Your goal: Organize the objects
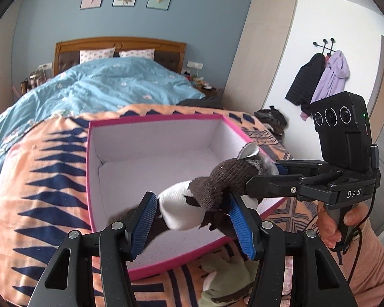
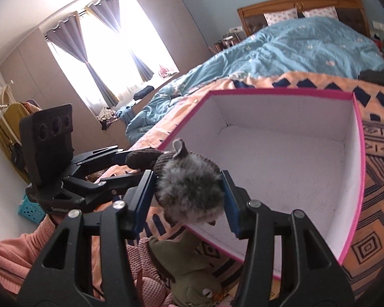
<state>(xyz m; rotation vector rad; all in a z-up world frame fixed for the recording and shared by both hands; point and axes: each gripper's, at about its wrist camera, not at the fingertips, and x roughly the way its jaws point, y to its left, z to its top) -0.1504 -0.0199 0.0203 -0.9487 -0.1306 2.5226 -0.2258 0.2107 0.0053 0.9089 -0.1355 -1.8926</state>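
Both the left gripper (image 1: 192, 222) and the right gripper (image 2: 189, 199) clamp one brown-and-white plush toy (image 1: 212, 192) over the near rim of the empty pink box (image 1: 88, 179) — uneven release could drop it outside, onto the bed.

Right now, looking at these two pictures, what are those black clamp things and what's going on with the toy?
No robot here: a person holds two hand-held grippers, each with a wide-angle camera looking along its fingers. One picture comes from the left gripper, the other from the right gripper. Together they carry one plush toy, brown and white with a furry grey end, each closed on a different part of it. It hangs over the near edge of an open pink-rimmed box, white and empty inside, standing on an orange patterned blanket on a bed. A green plush lies below, on the blanket.
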